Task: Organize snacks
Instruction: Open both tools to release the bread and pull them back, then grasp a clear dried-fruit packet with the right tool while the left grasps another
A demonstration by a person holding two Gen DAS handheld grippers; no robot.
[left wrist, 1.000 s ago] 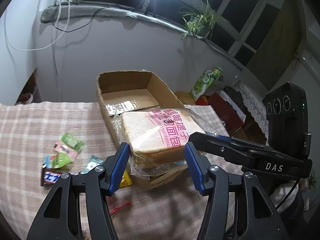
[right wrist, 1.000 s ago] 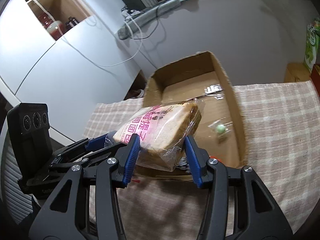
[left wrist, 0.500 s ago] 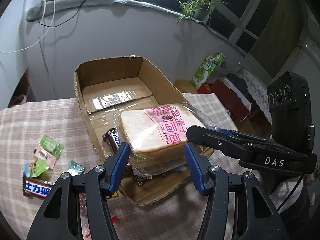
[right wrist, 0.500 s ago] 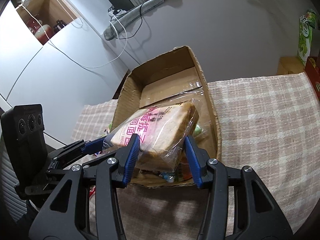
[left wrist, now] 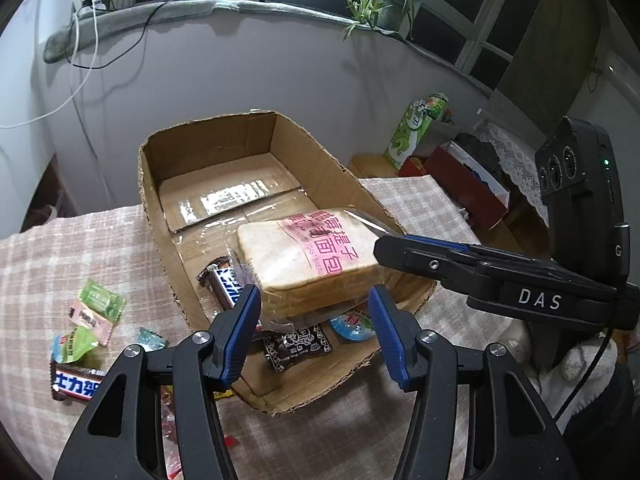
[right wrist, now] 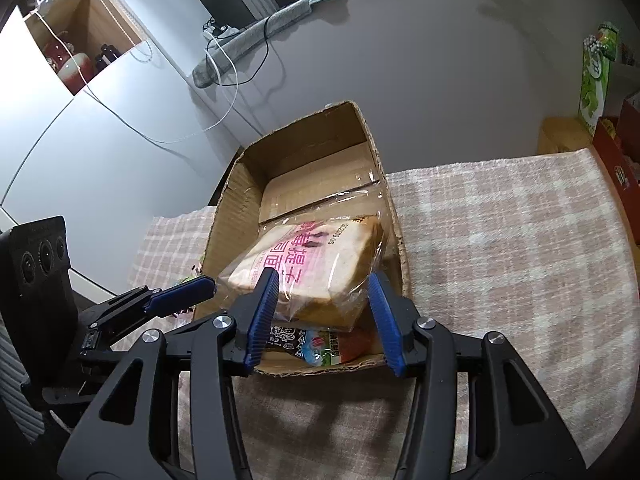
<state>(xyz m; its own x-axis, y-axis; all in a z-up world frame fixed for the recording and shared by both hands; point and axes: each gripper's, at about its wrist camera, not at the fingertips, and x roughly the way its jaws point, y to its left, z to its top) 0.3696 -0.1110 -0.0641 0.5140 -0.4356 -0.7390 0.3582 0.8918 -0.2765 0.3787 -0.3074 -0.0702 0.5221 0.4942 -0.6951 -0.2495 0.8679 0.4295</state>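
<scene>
A bagged loaf of sliced bread (left wrist: 308, 260) with pink print hangs just above the near end of an open cardboard box (left wrist: 224, 152). My left gripper (left wrist: 314, 316) is shut on its near edge. My right gripper (right wrist: 324, 300) is shut on the bread (right wrist: 320, 264) from the other side. Under it in the box (right wrist: 304, 152) lie a chocolate bar (left wrist: 224, 280), a dark packet (left wrist: 298, 346) and a jelly cup (left wrist: 352, 326). Each gripper shows in the other's view.
Loose snacks lie on the checked cloth left of the box: green and pink candies (left wrist: 94, 308) and a chocolate bar (left wrist: 76, 384). A green carton (left wrist: 416, 128) and red boxes stand beyond the table's right edge. The wall is close behind the box.
Both grippers have carried the bread forward over the box and lowered it toward the snacks at its near end. More of the box's inside now shows.
</scene>
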